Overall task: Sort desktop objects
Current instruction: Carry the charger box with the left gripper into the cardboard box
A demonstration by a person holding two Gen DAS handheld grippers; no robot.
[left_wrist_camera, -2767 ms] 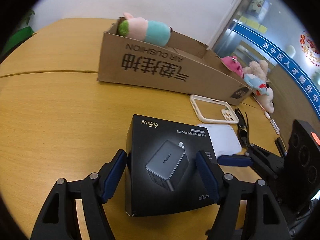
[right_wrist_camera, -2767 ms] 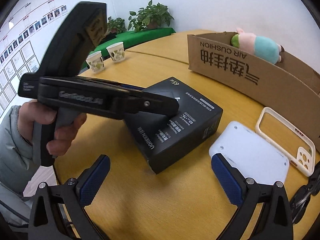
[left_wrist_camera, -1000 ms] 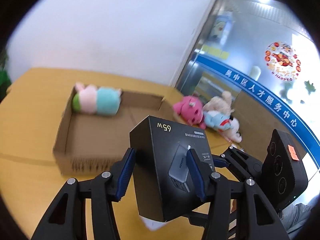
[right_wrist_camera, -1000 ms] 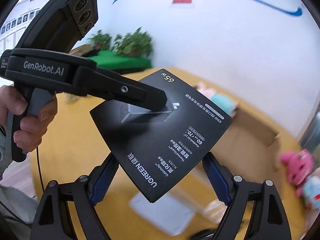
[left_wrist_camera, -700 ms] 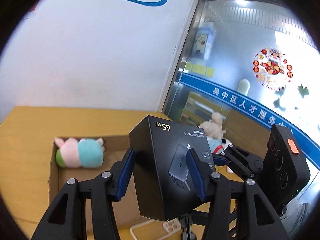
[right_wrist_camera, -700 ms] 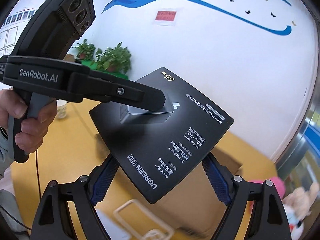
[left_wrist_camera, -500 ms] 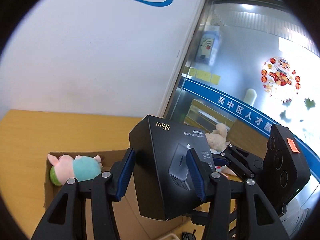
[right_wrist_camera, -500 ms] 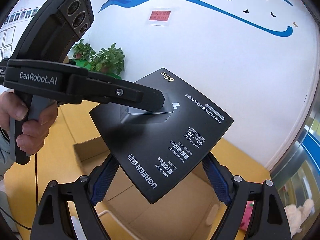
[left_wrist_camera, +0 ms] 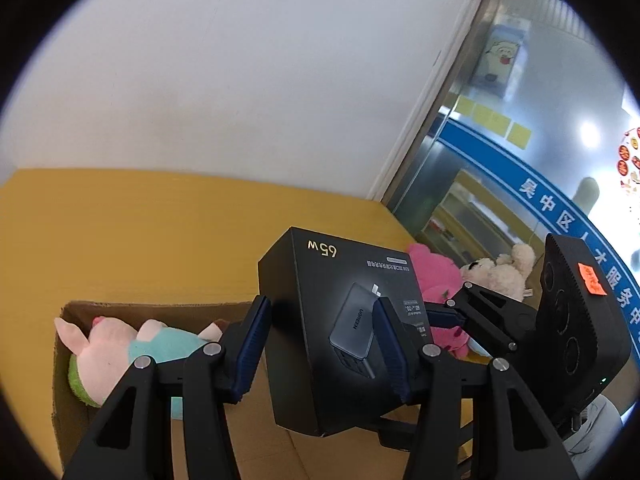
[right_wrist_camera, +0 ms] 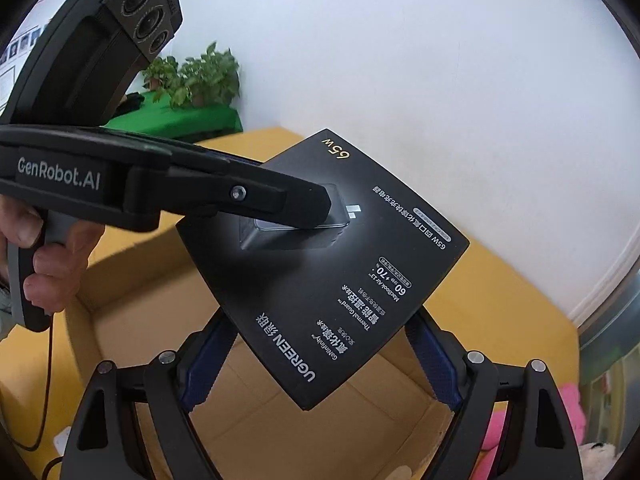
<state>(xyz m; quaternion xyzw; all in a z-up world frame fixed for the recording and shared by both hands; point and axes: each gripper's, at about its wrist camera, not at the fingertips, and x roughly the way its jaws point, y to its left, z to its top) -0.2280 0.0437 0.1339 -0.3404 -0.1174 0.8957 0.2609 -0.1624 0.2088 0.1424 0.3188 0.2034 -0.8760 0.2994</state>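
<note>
A black UGREEN charger box hangs in the air over the open cardboard box. My left gripper is shut on it, one blue pad on its side and one on its printed face. My right gripper grips the same charger box from below, its pads against two edges. The left gripper's arm crosses the right wrist view and lies on the charger box's top. A pink and teal plush pig lies at the left end of the cardboard box.
The cardboard box stands on a yellow wooden table by a white wall. A pink plush and a cream plush lie beyond the box at the right. Potted plants stand on a green surface behind.
Both grippers have lifted the charger box off the table and carried it forward over the cardboard box. In the last half second the view dropped a little toward the box's inside.
</note>
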